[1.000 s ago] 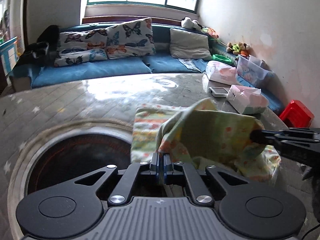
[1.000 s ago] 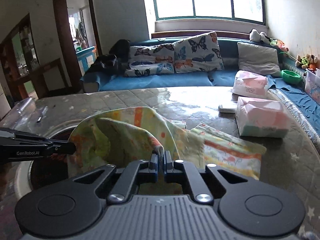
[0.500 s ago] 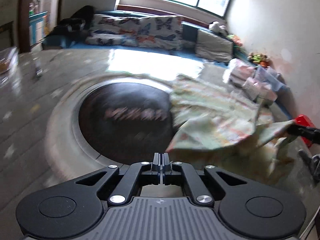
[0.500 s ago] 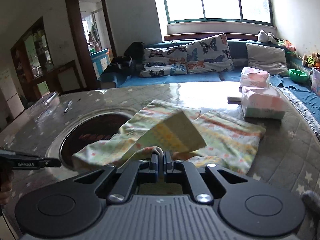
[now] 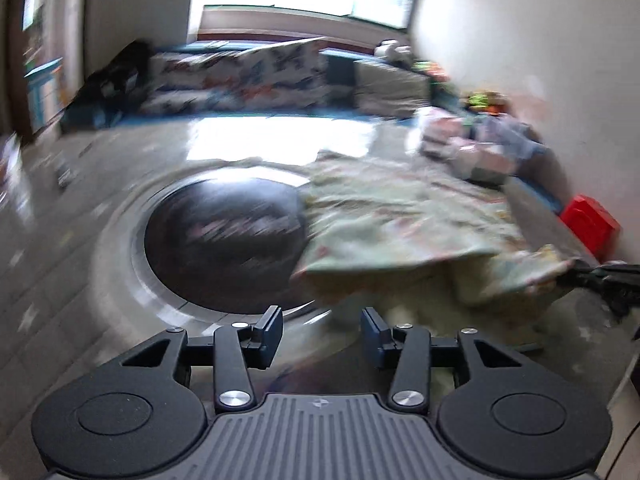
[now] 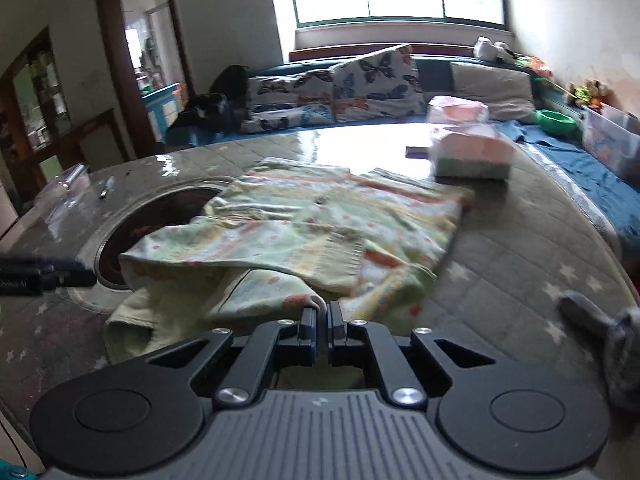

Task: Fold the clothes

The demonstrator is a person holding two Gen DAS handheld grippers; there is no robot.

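I find the garment (image 6: 304, 232) lying near the middle of the table (image 6: 520, 240), partly folded, its left edge overlapping the rim of the round dark inset (image 5: 224, 236) set into the tabletop. One layer is turned over on top; a loose flap hangs toward the table's near edge.

Left gripper (image 5: 321, 334): jaws opening, nothing between them; the cloth lies just ahead and to its right. Right gripper (image 6: 320, 316): clenched on a corner of the garment, with the fabric bunched at the tips.

Risks as I judge them:
- With only one corner gripped, any pull by the right gripper may drag the whole garment and skew the fold, since the released side has nothing pinning it.
- The edge over the inset may sag into the recess or catch on its rim, which would distort the layer above.
- The left wrist view is heavily blurred, so I cannot confirm where the released edge settled; a re-grip made from that view could pinch two layers instead of one.
- The boxes (image 6: 472, 156) at the far right of the table stand near the garment and could be nudged by a wide sweep.
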